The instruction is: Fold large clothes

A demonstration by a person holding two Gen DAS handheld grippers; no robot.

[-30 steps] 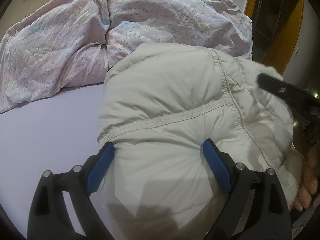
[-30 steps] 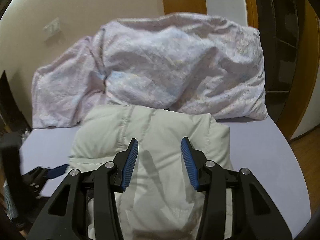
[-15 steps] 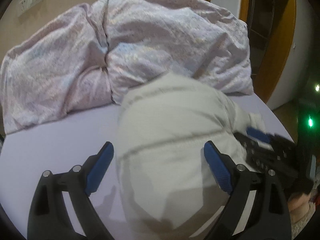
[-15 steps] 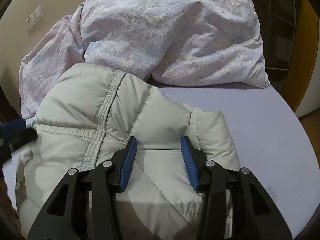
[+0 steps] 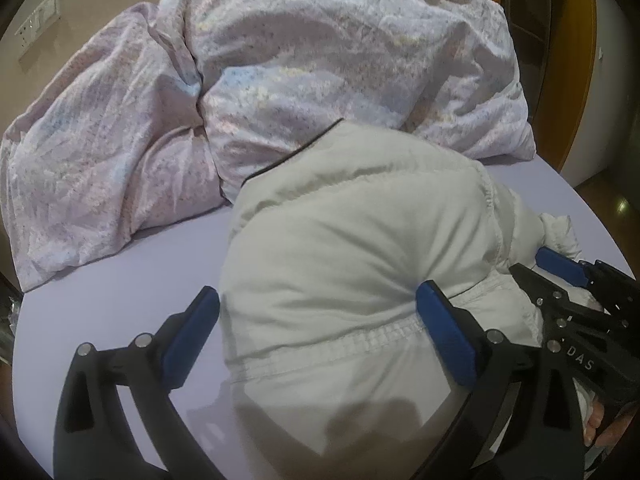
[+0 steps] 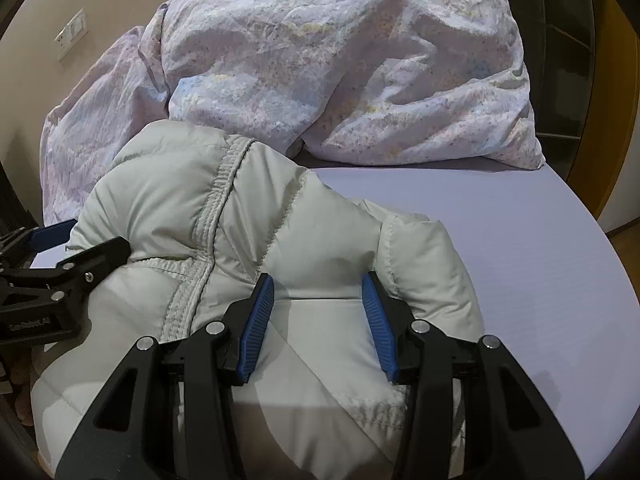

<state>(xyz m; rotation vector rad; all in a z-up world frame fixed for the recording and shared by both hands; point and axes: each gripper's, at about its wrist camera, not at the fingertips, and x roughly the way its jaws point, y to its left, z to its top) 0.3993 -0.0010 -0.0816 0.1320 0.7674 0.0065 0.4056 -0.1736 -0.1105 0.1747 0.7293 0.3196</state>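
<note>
A: What has moved since the earlier frames?

B: The right wrist camera sat higher a second ago and looked across the bed; it has come down onto the garment. The left gripper has just been opening, its jaws now as wide as they go, with the jacket's bulk between them and neither blue pad clearly pressing it.

A: Describe the scene, largest thing first.

B: A bed sheet, smooth pale lilac, fills the view. At 12 o'clock lies a crumpled duvet, thin pink-and-blue floral cotton, heavily creased. From centre down to 6 o'clock sits the puffer jacket, cream, padded, slightly glossy, with ribbed stitched seams, folded into a rounded mound just in front of the duvet. A light switch plate is on the wall at 10 o'clock.

A: And the right tongs?

B: The right gripper stands about half open, resting on the jacket at 6 o'clock, a smooth flat panel of padding between its ribbed blue pads. Whether they pinch it, I cannot tell.

A: How should the fold be done well?

B: In my judgement, press the air out first, since the filling springs back. Take hold at the seams, where the fabric is firm, keep both grippers level, and lay the fold down slowly so the slippery shell does not slide open
</note>
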